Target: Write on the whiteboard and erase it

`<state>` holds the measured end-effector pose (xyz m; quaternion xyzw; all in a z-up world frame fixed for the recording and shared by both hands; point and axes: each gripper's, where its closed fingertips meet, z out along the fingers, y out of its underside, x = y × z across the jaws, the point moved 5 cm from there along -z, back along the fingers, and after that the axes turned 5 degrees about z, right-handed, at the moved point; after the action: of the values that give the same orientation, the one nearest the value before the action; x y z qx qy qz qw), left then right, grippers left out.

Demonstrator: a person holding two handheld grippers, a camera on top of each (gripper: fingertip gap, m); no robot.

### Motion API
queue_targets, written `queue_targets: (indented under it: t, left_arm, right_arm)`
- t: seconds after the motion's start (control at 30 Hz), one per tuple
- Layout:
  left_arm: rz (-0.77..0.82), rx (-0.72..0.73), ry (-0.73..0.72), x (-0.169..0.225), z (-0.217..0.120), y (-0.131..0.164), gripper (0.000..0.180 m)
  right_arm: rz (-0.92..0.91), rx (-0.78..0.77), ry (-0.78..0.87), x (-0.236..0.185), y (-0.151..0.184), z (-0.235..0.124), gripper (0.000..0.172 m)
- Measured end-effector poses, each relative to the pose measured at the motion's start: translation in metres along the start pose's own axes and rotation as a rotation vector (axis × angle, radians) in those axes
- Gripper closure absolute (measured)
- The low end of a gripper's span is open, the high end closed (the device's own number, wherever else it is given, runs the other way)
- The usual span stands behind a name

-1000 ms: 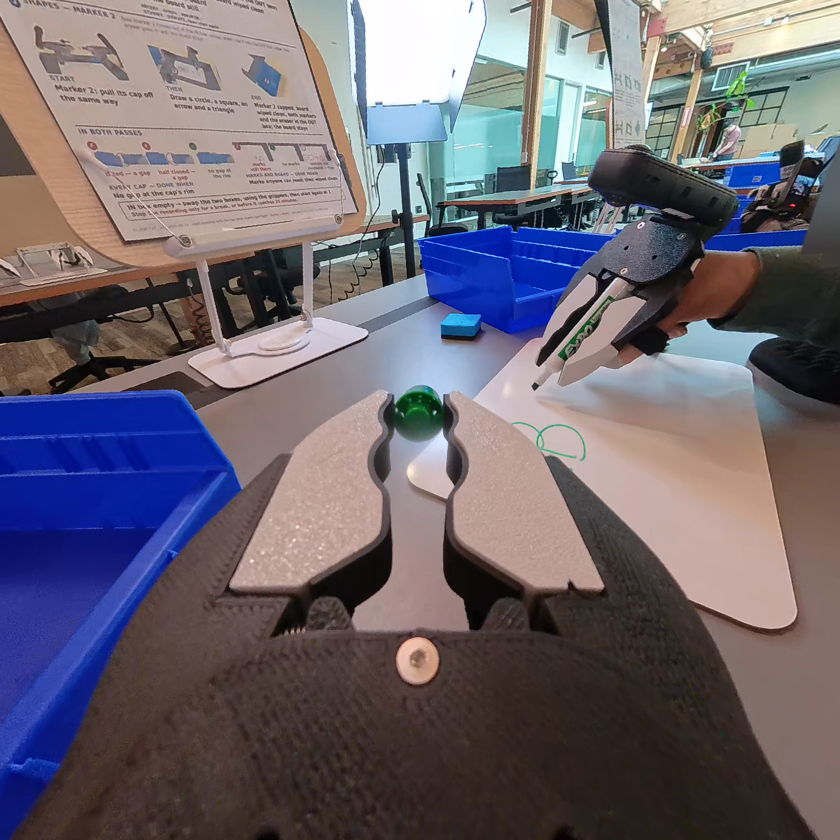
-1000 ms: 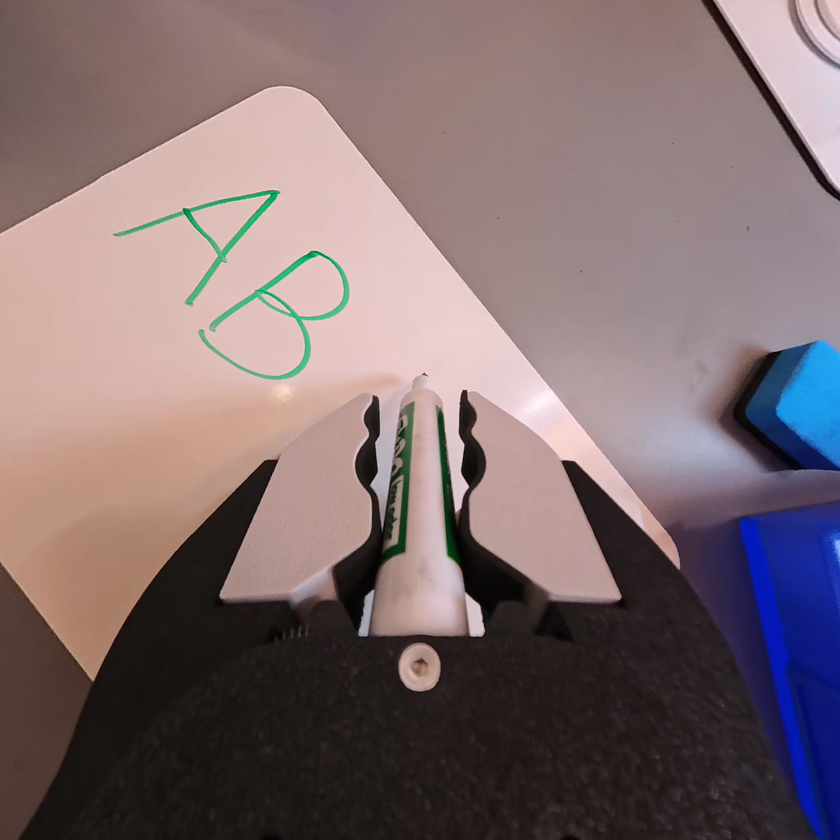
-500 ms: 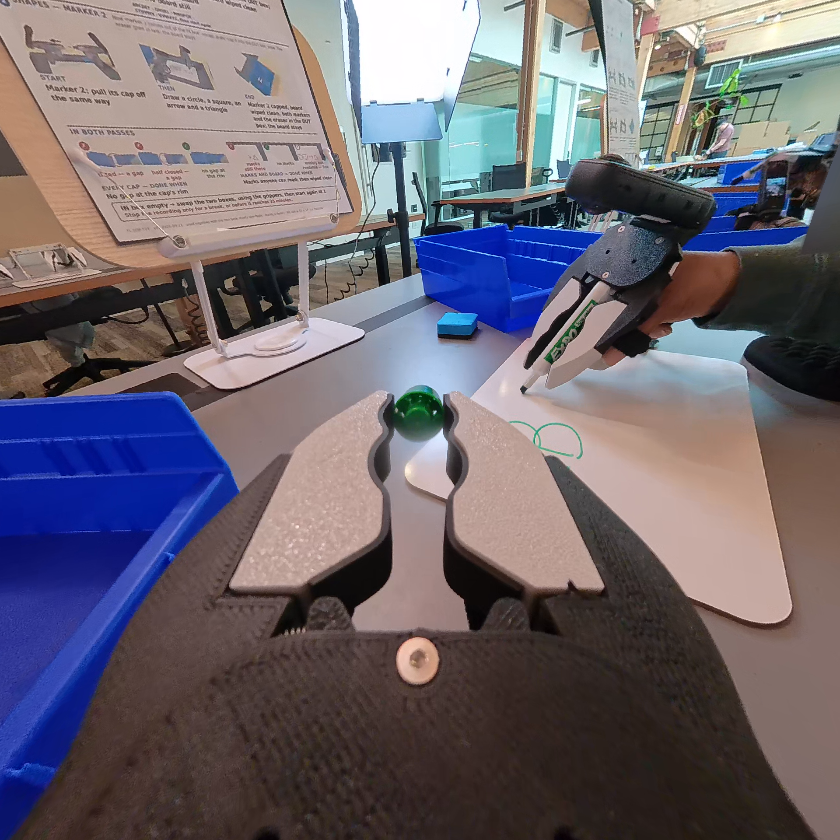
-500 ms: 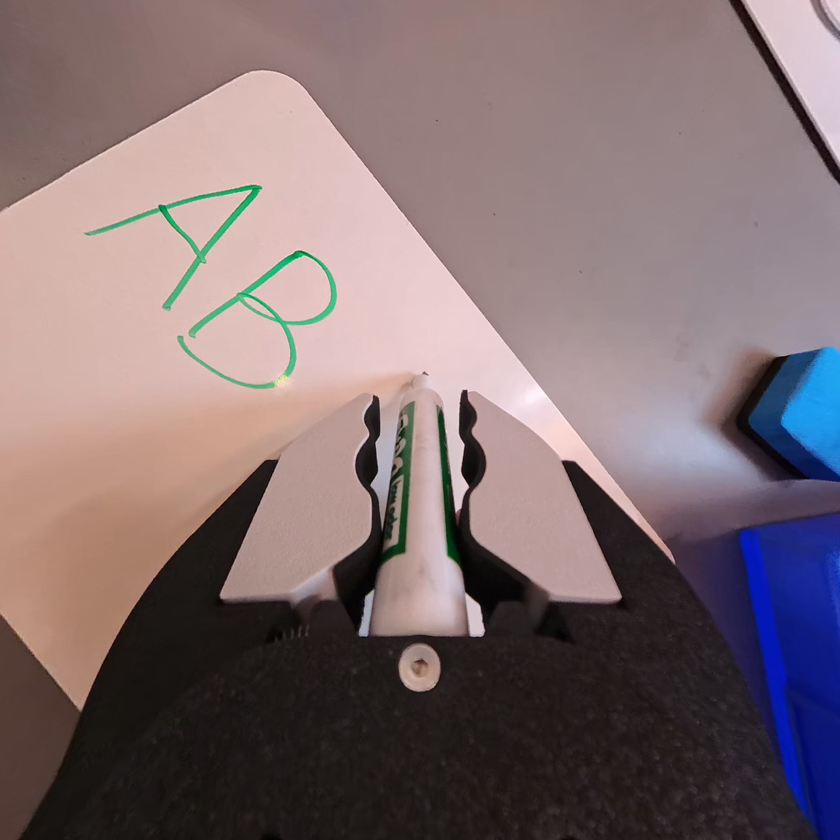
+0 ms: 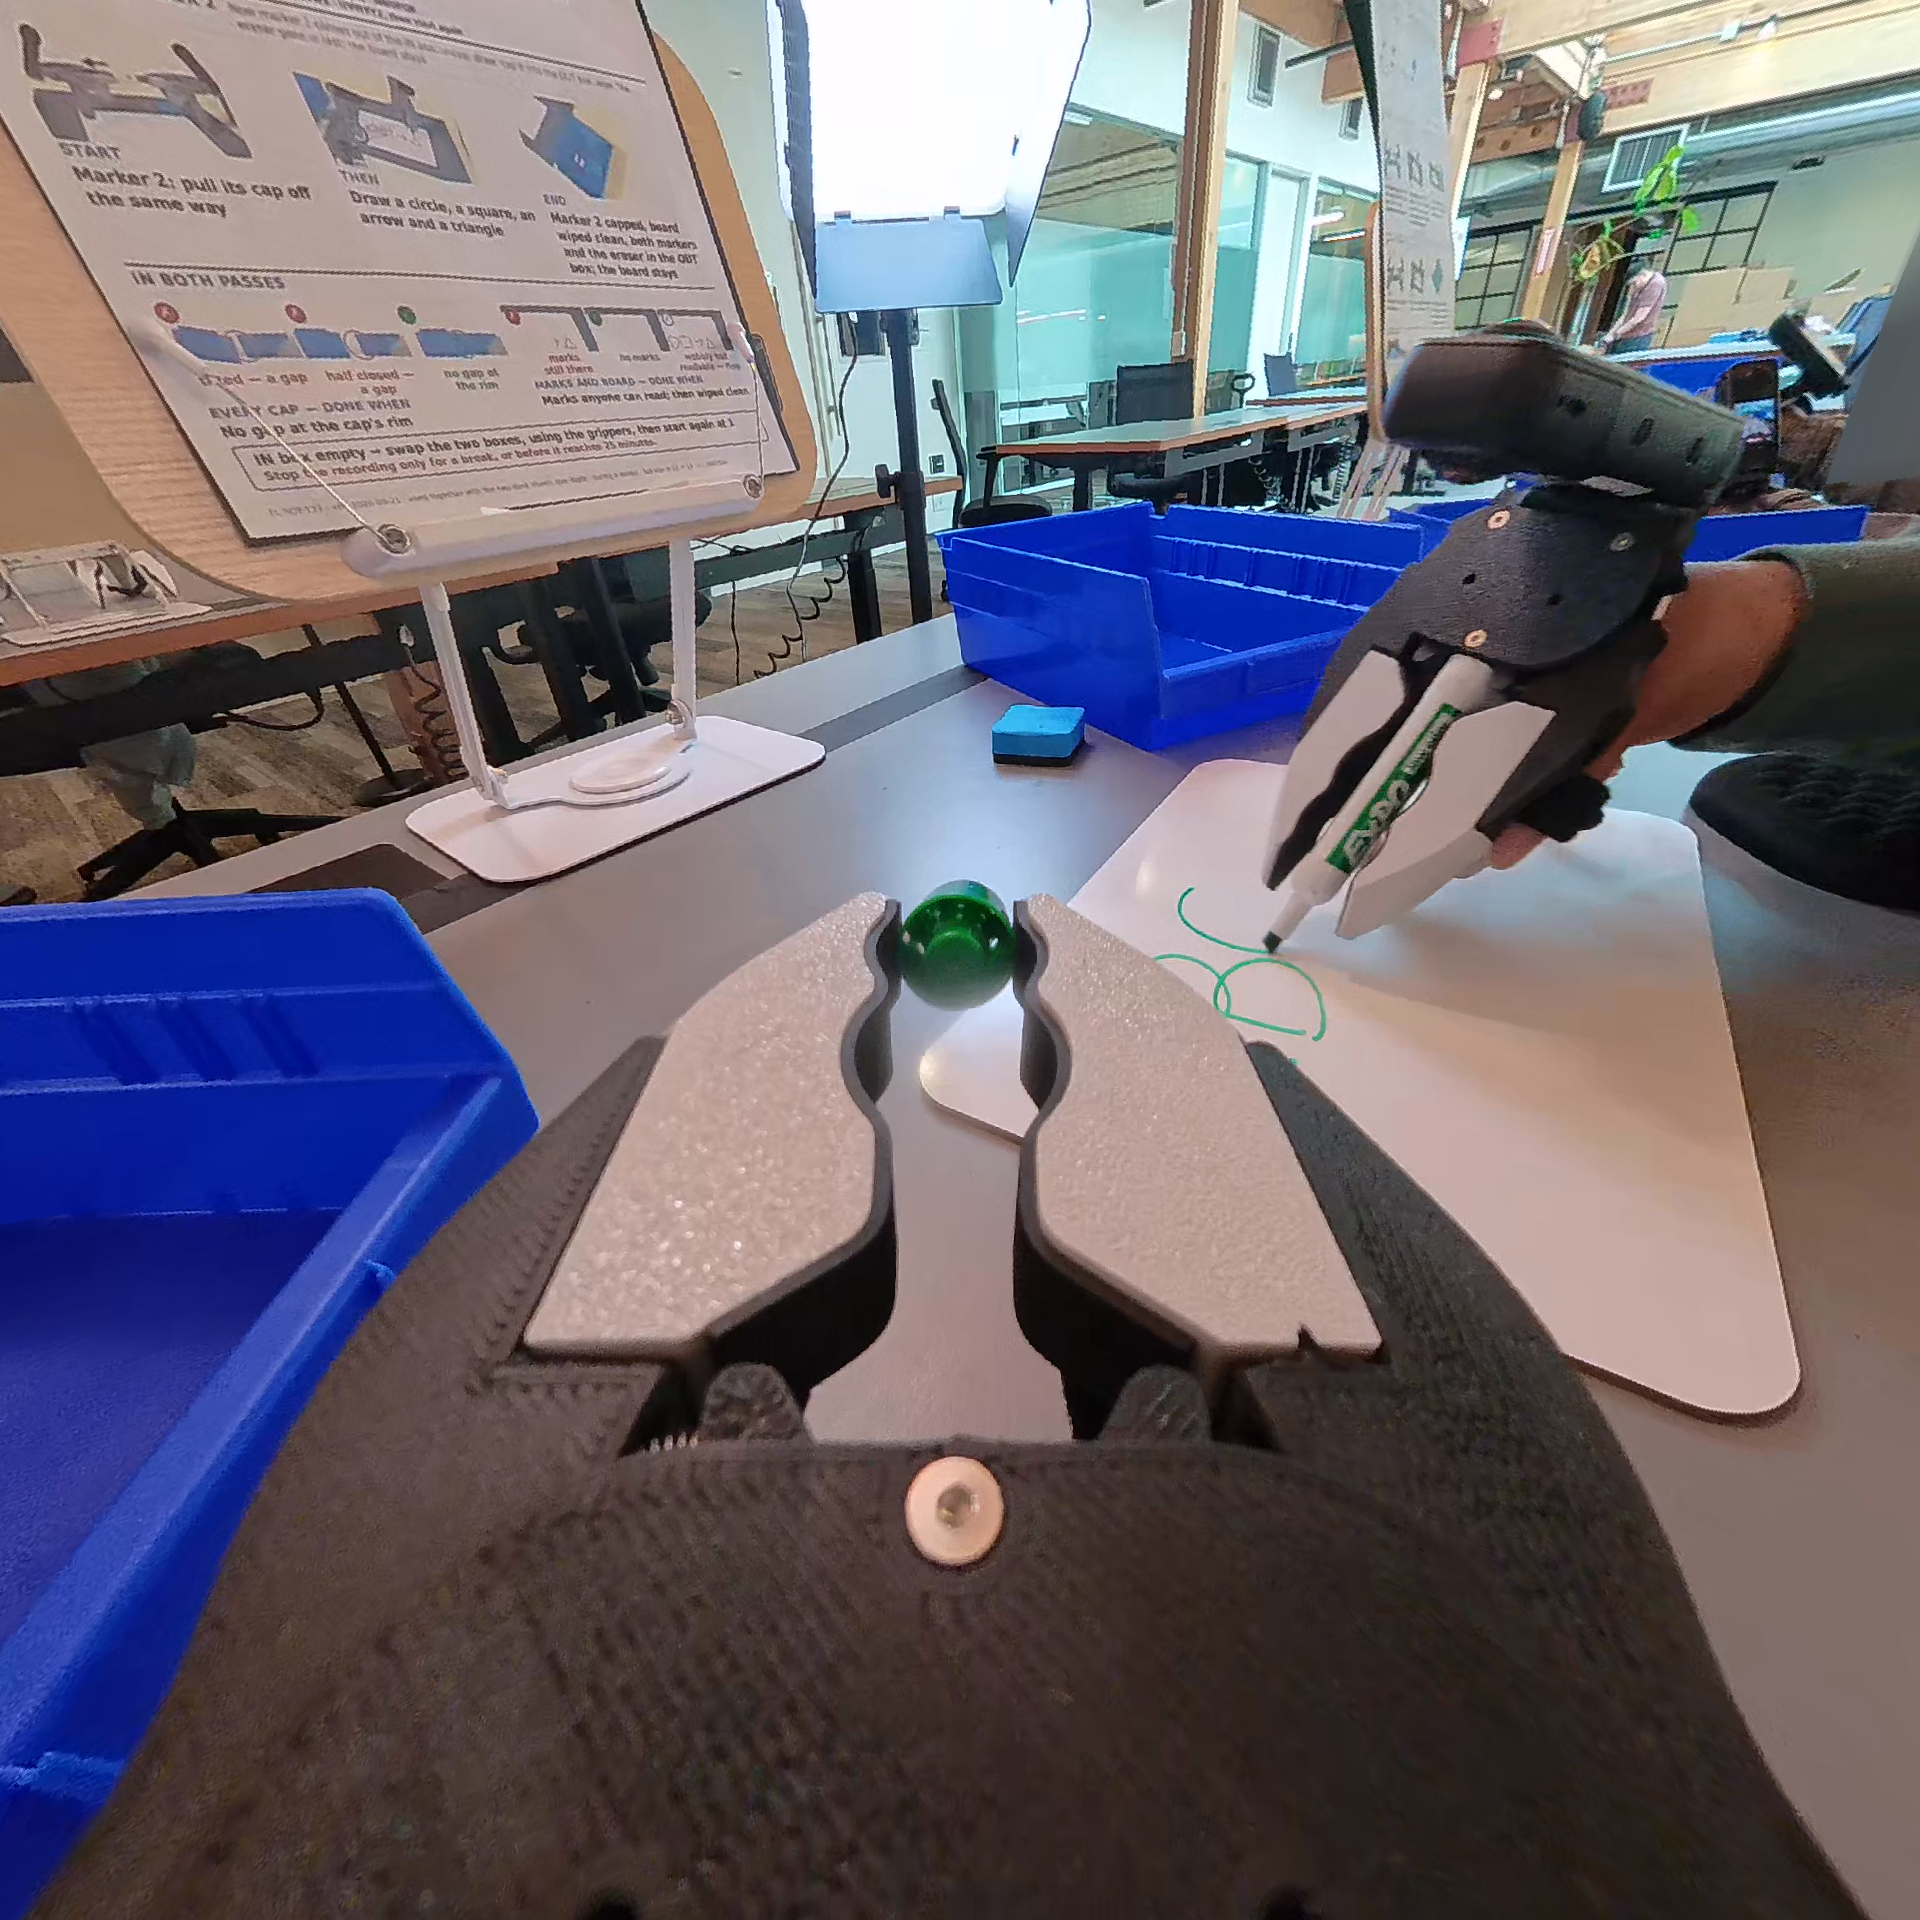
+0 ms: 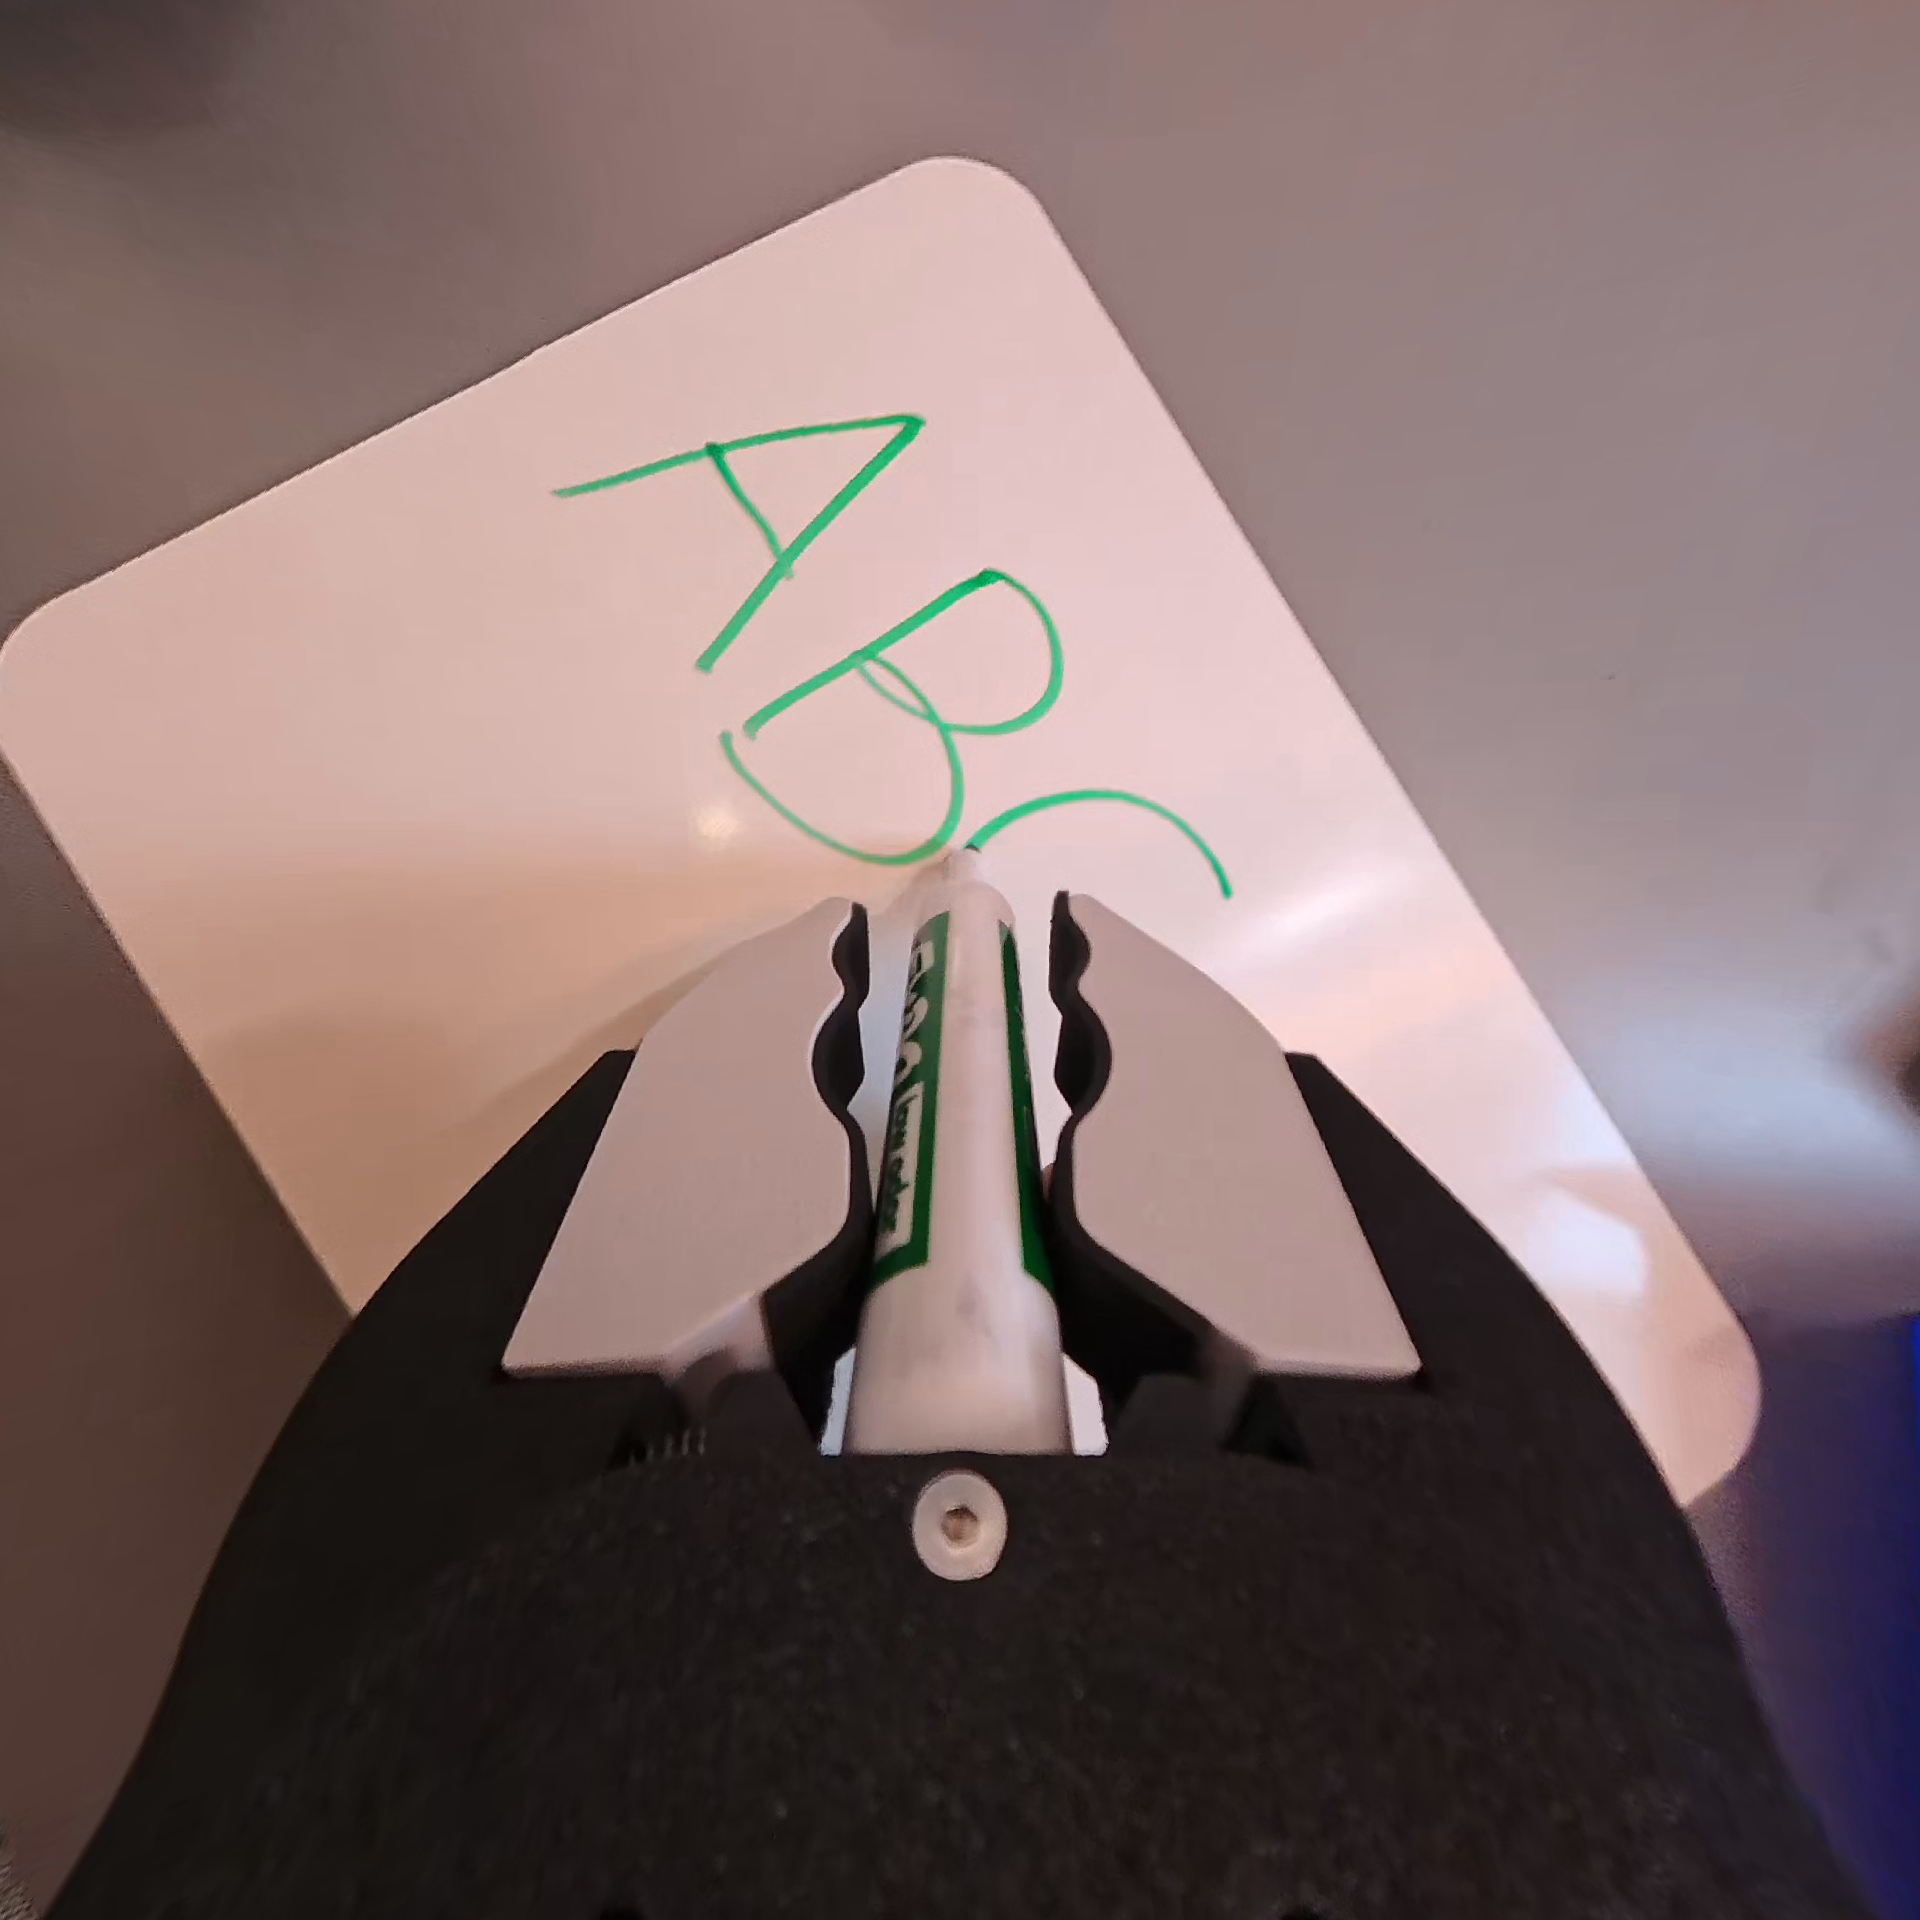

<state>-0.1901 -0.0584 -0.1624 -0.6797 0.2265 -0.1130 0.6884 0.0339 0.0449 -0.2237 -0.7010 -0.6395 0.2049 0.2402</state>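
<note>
Right wrist view: right tongs (image 6: 961, 914) are clamped on a white dry-erase marker w/ green label (image 6: 961, 1143), its long axis running straight out along the fingers, tip down on the flat white rounded-corner whiteboard (image 6: 416, 831) just ahead of the tongs. Green handwritten strokes (image 6: 883, 644) lie ahead and slightly left of the tip, the newest curve unfinished, so the next stroke prob. continues from the tip. Left tongs (image 5: 956, 956) grip a small green plastic marker cap (image 5: 954, 951) at the fingertips, over the grey bench (image 5: 727, 914) beside the board's corner. Blue foam eraser w/ black base (image 5: 1037, 732) sits well ahead, nearer the right tongs.
</note>
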Motion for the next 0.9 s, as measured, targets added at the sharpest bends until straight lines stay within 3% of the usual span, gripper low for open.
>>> queue_targets:
  t: [0.27, 0.6, 0.9]
  left_arm:
    - [0.008, -0.012, 0.013, 0.004, 0.002, 0.002, 0.160]
    - [0.008, -0.017, 0.019, 0.004, 0.002, 0.004, 0.160]
    - [0.012, -0.018, 0.020, 0.003, 0.001, 0.004, 0.160]
  right_arm:
    - [0.040, -0.027, 0.044, 0.008, 0.025, -0.020, 0.137]
    - [0.088, 0.014, 0.117, 0.049, 0.014, -0.020, 0.137]
    - [0.086, -0.017, 0.135, 0.059, 0.010, -0.006, 0.137]
